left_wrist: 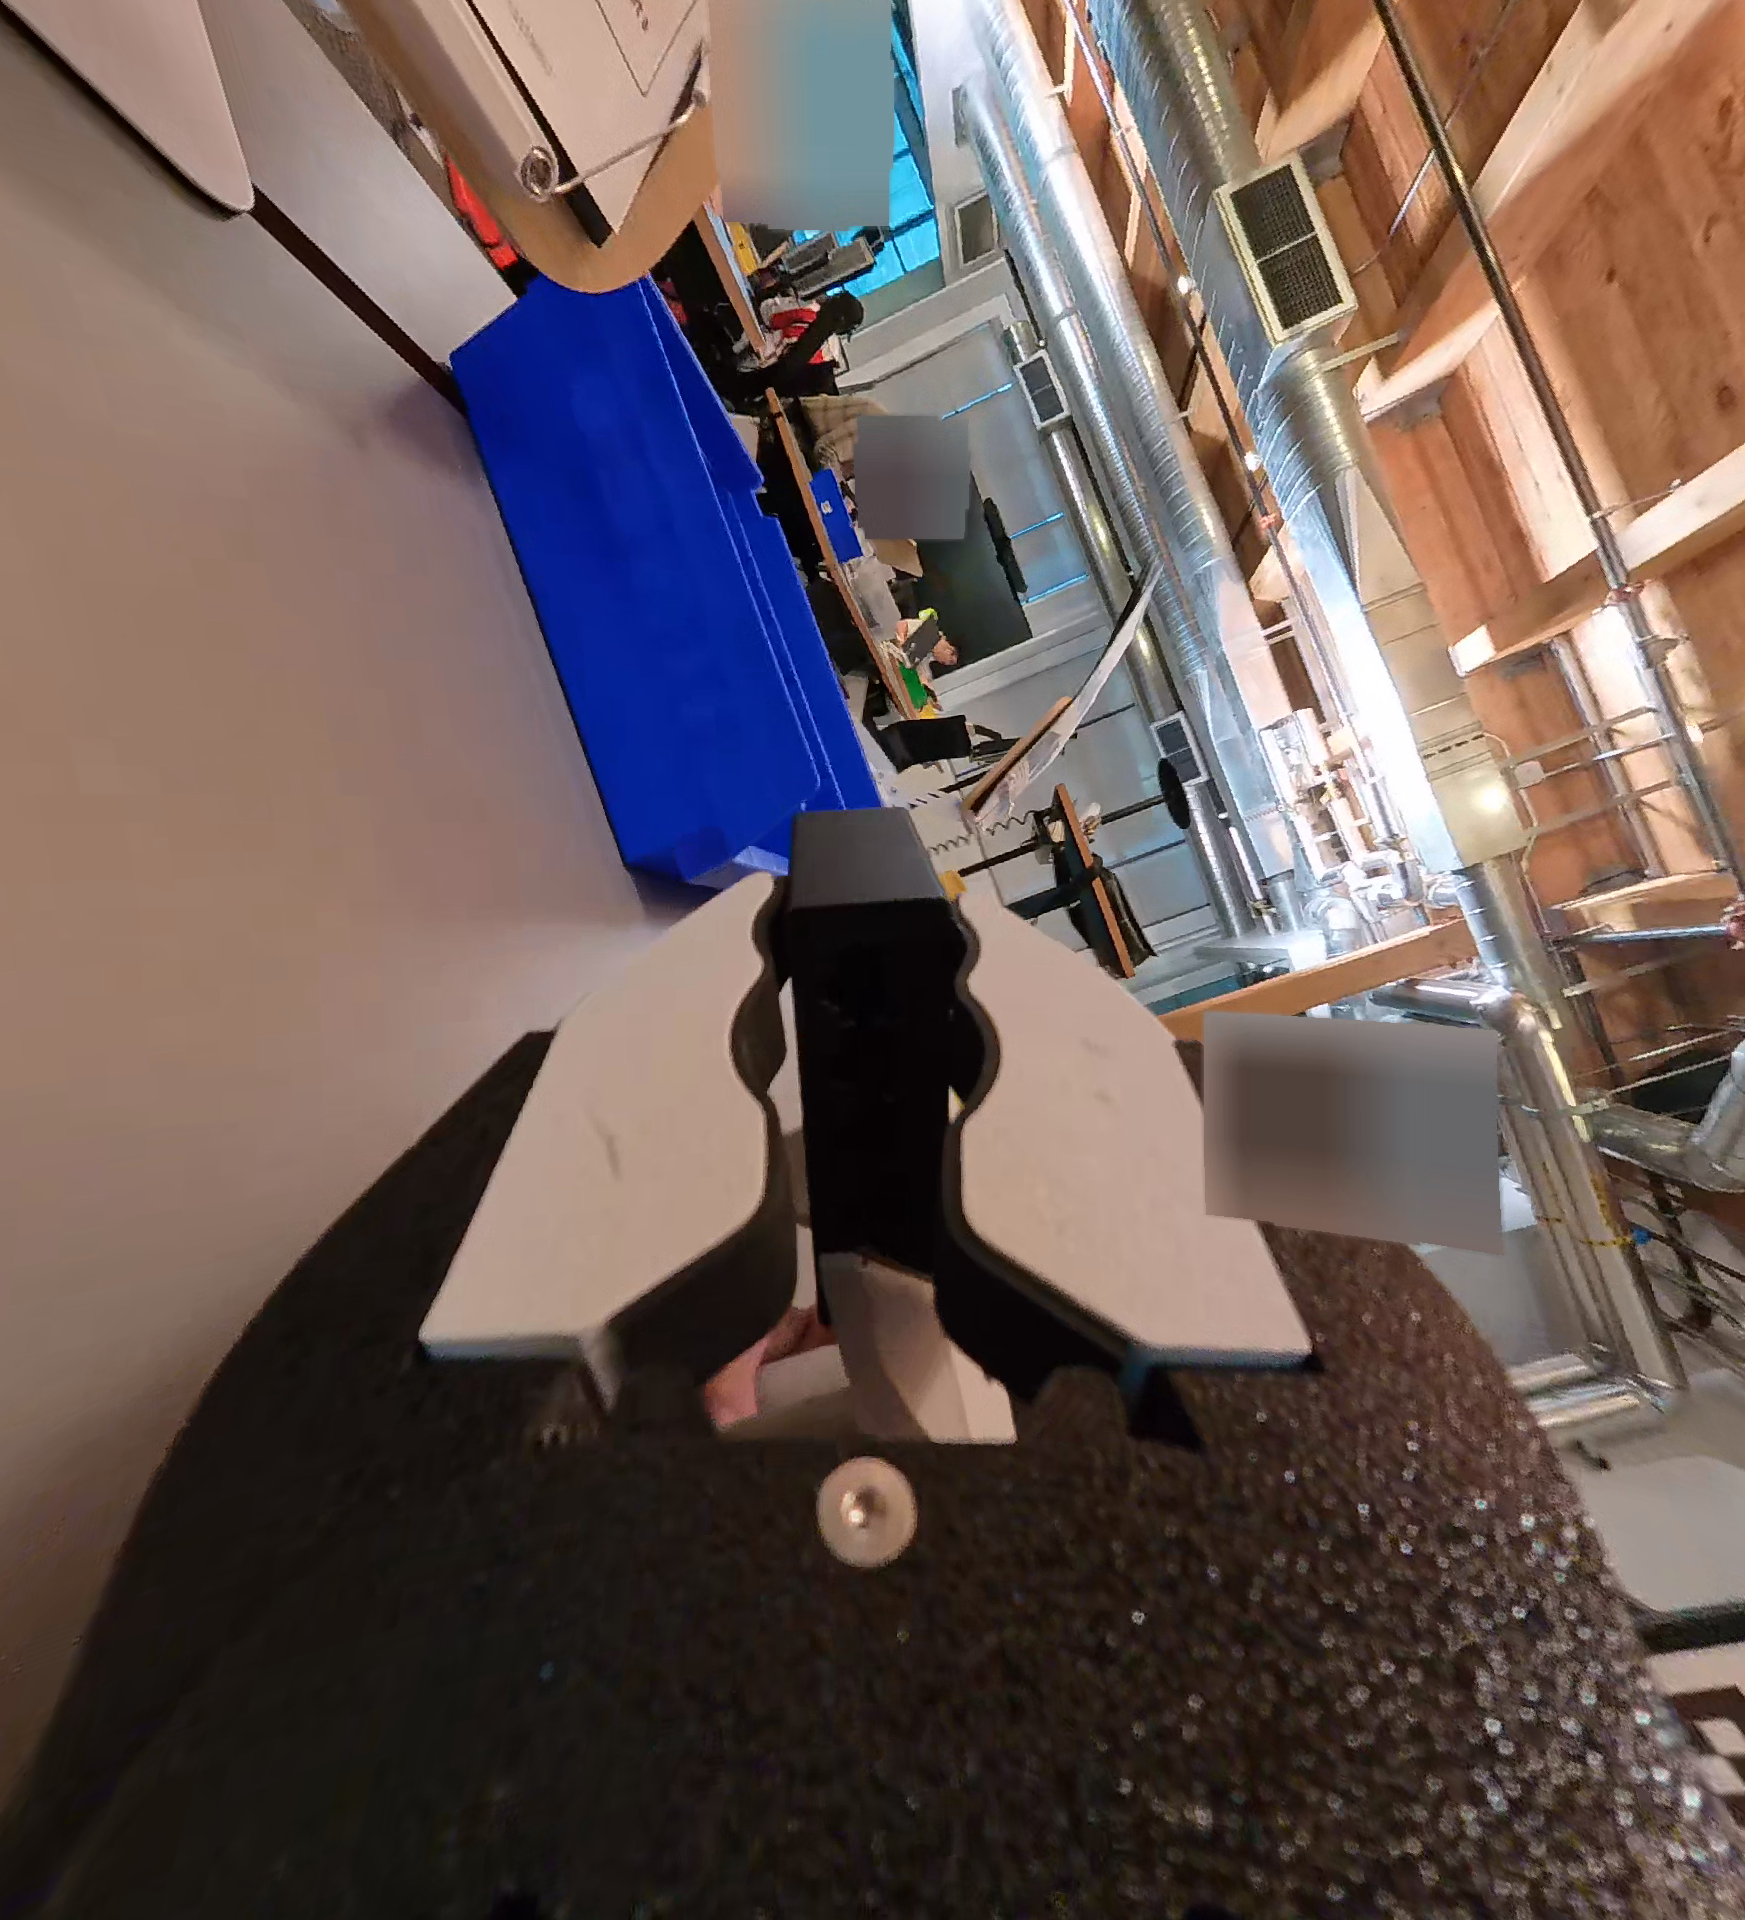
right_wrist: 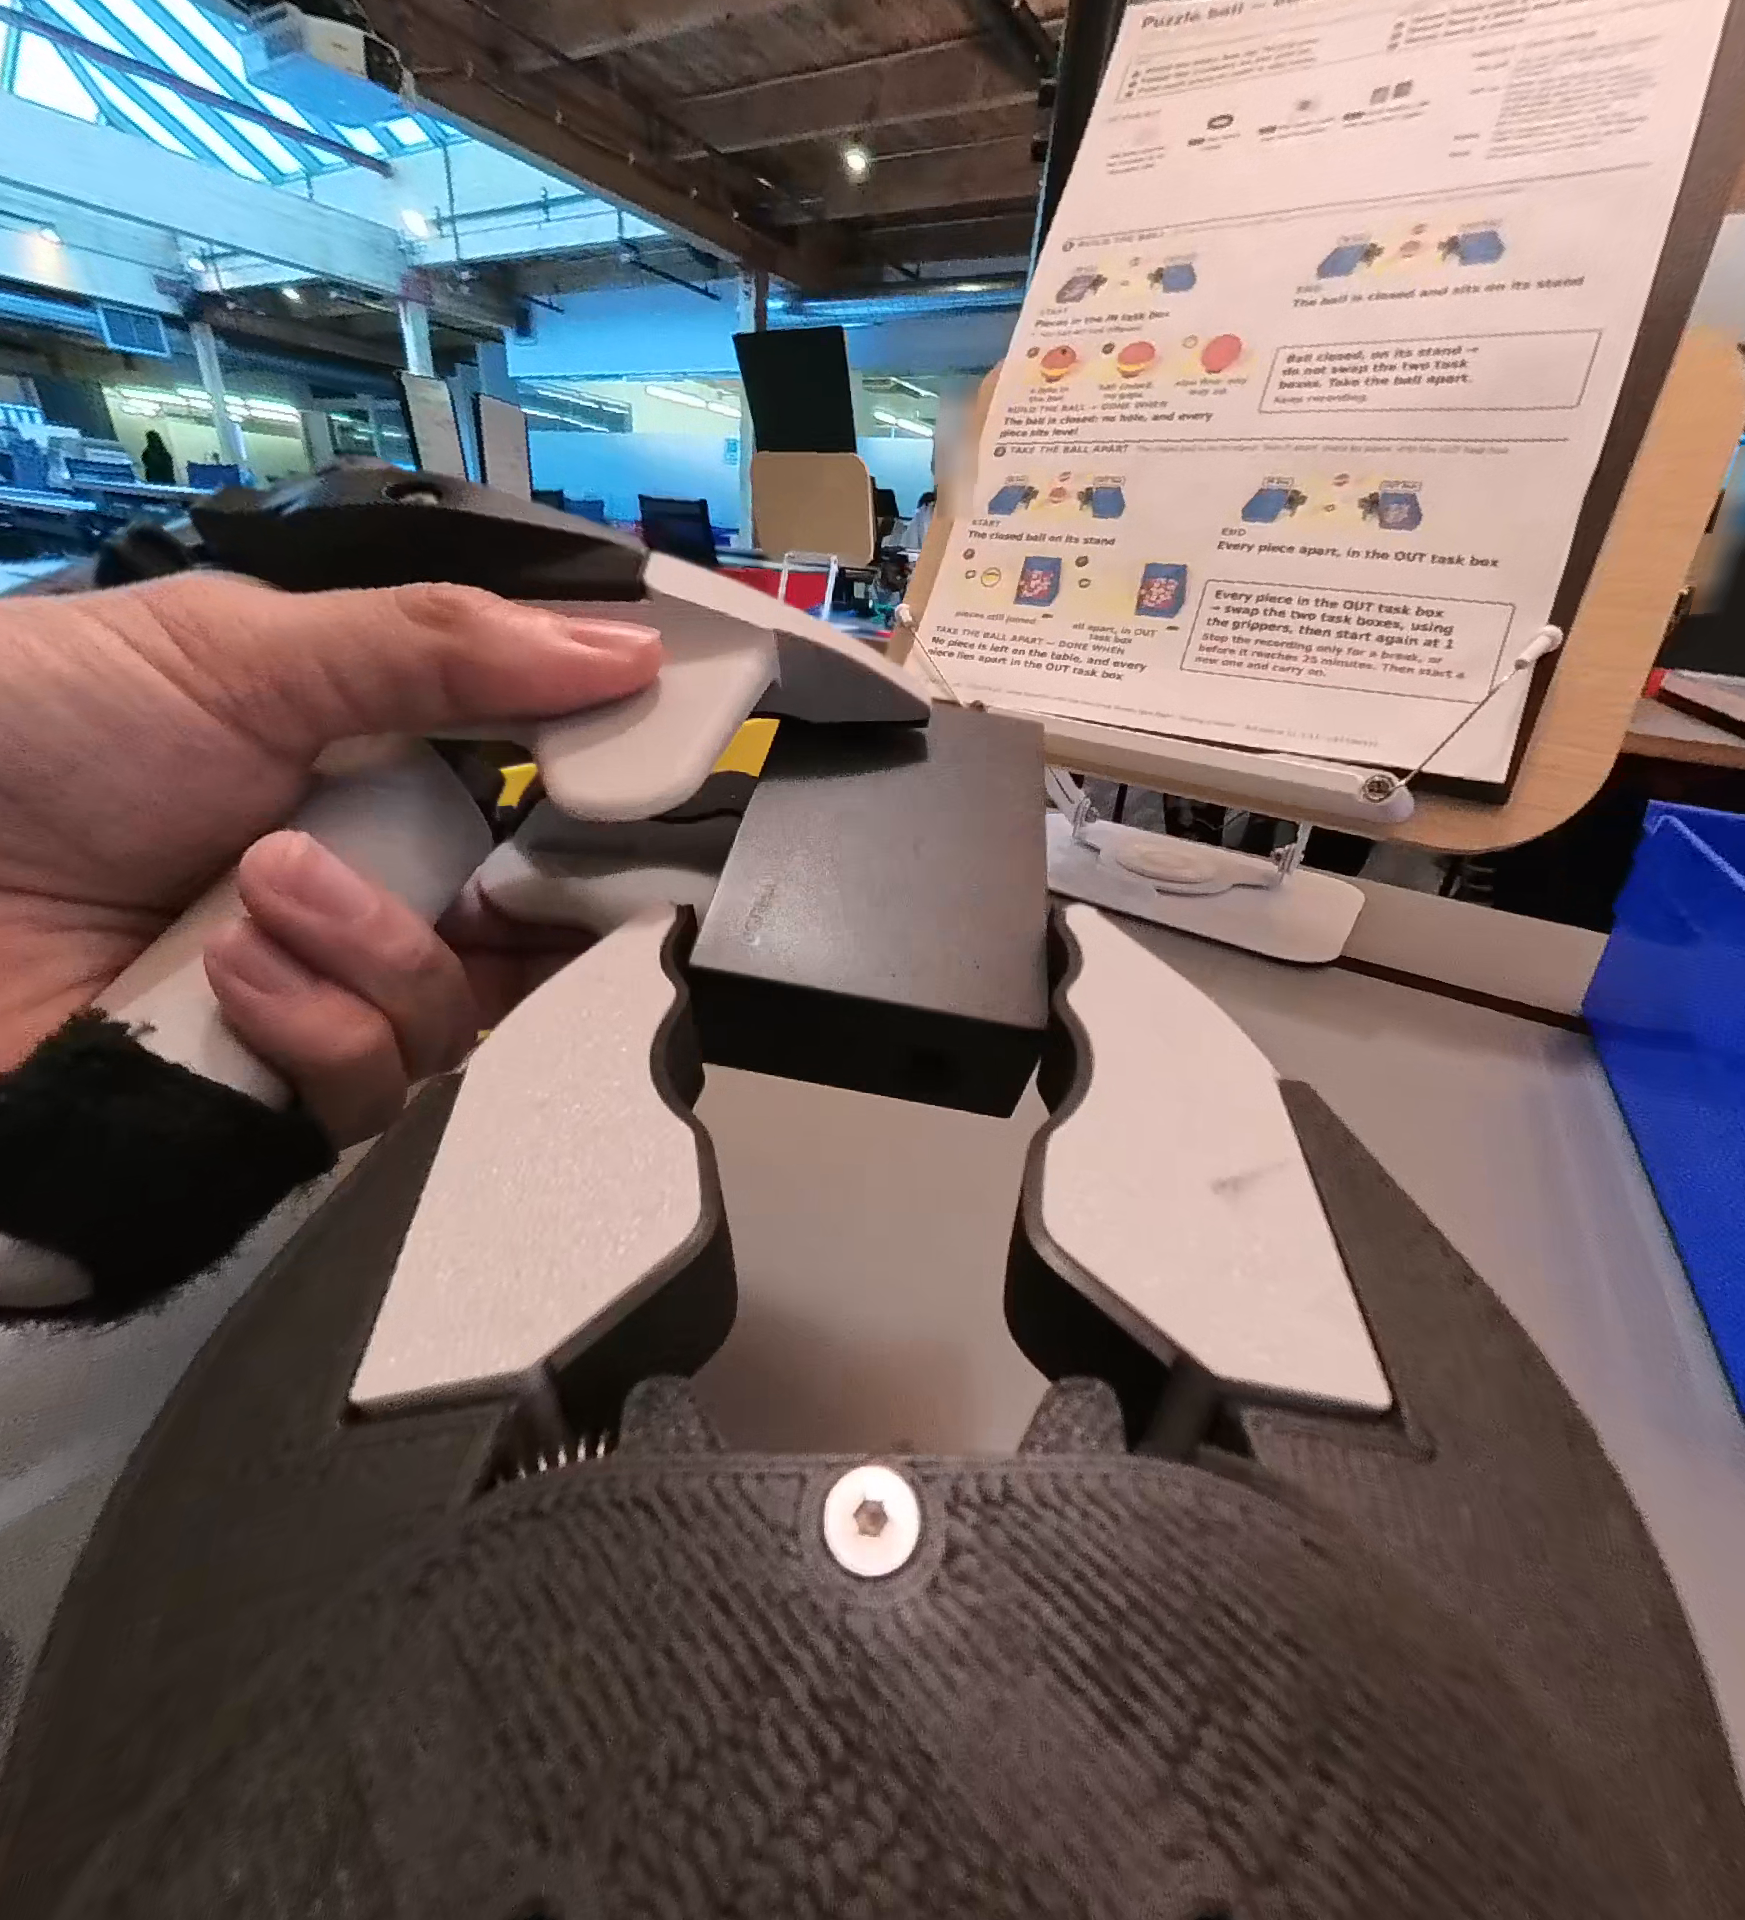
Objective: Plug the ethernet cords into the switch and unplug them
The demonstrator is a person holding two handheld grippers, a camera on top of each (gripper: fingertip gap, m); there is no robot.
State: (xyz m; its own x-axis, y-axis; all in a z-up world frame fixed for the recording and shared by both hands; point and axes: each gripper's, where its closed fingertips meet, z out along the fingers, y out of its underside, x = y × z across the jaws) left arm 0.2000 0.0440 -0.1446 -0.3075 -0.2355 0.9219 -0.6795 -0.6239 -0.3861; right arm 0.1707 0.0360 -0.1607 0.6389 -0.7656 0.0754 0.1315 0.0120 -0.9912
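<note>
The switch is a flat black box held above the grey table. My right gripper has its fingers against both sides of the switch's near end and is shut on it. My left gripper, turned on its side, is shut on the switch from the left. In the right wrist view a hand holds that gripper, one finger above the switch. A small yellow part shows by the switch's left edge; I cannot tell what it is. No ethernet cord is in view.
A blue bin stands on the table at the right and also shows in the left wrist view. A wooden stand with a printed sheet rises behind the switch. A workshop with benches lies beyond. The gap from one gripper's tips to the other's is roughly 4 centimetres.
</note>
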